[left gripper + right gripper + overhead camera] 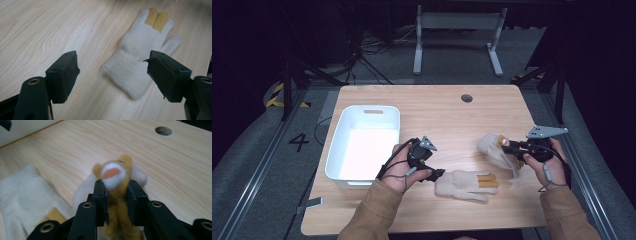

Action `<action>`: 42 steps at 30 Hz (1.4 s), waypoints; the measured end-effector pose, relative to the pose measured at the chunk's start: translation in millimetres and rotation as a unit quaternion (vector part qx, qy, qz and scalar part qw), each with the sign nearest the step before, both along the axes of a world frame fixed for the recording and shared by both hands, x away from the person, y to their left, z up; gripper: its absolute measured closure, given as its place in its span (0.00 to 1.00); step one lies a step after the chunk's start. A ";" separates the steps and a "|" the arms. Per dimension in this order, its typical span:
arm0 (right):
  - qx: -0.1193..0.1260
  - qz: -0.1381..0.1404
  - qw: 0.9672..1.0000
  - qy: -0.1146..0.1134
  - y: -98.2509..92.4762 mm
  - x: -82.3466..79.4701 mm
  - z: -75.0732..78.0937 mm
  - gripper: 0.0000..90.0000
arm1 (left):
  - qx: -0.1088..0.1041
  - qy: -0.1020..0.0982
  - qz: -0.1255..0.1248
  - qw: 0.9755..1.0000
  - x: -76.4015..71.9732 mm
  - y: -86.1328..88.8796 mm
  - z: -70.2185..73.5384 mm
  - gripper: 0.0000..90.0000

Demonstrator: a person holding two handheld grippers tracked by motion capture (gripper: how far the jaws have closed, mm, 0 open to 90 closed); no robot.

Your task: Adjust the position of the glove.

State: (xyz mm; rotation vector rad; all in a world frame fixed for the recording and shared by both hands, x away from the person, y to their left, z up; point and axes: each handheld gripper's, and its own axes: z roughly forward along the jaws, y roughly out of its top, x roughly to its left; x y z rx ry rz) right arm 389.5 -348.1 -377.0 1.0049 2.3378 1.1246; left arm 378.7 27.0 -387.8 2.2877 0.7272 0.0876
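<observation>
Right claw: jaws clamped on the yellow-brown fuzzy part of the second glove, which is lifted off the tabletop; its cream body hangs behind the jaws. Left claw: jaws wide apart, nothing between them, poised just short of the cuff of the flat glove lying on the wood beside it. White bin sits at far left.

Handling, judged: knit gloves are light, soft and floppy, not fragile, and will sag and fold when raised. Best hold on the flat one is the thick ribbed cuff, pinching both layers.
</observation>
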 end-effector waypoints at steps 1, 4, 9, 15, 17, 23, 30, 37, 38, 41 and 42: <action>0.000 0.004 1.000 -0.001 0.6 -0.7 0.8 0.80 | 0.000 0.000 0.000 1.000 0.0 0.0 0.0 0.29; -0.001 0.019 1.000 -0.004 2.9 -3.1 2.6 0.80 | 0.000 0.001 0.000 1.000 0.3 -1.1 0.2 0.29; 0.001 0.037 0.999 -0.003 6.3 -7.1 6.4 0.80 | -0.001 -0.001 -0.003 1.000 1.0 -2.4 0.5 0.29; 0.005 0.067 0.998 -0.002 12.8 -11.0 9.0 0.80 | -0.002 0.001 -0.003 1.000 1.4 -2.8 0.8 0.29; 0.005 0.082 0.997 -0.003 15.9 -11.4 8.5 0.80 | -0.003 0.002 -0.006 1.000 1.3 -3.0 0.7 0.29; 0.001 0.112 0.994 0.002 26.5 -12.1 9.0 0.80 | -0.004 0.002 -0.004 1.000 0.2 0.0 1.4 0.29; -0.001 0.135 0.991 0.007 36.8 -12.7 9.6 0.80 | -0.005 0.000 0.000 1.000 -1.0 2.9 1.7 0.29; 0.003 0.166 0.986 0.010 48.5 -11.4 9.8 0.79 | -0.004 0.000 0.008 1.000 -2.9 8.6 1.4 0.29; 0.002 0.173 0.985 0.010 52.5 -11.7 10.4 0.79 | -0.004 0.001 0.010 1.000 -3.4 9.7 1.1 0.29; 0.003 0.186 0.983 0.012 57.8 -12.2 10.6 0.79 | -0.002 0.000 0.011 1.000 -3.7 10.8 0.8 0.29; 0.003 0.186 0.983 0.012 57.8 -12.2 10.6 0.79 | -0.002 0.000 0.011 1.000 -3.7 10.8 0.8 0.29</action>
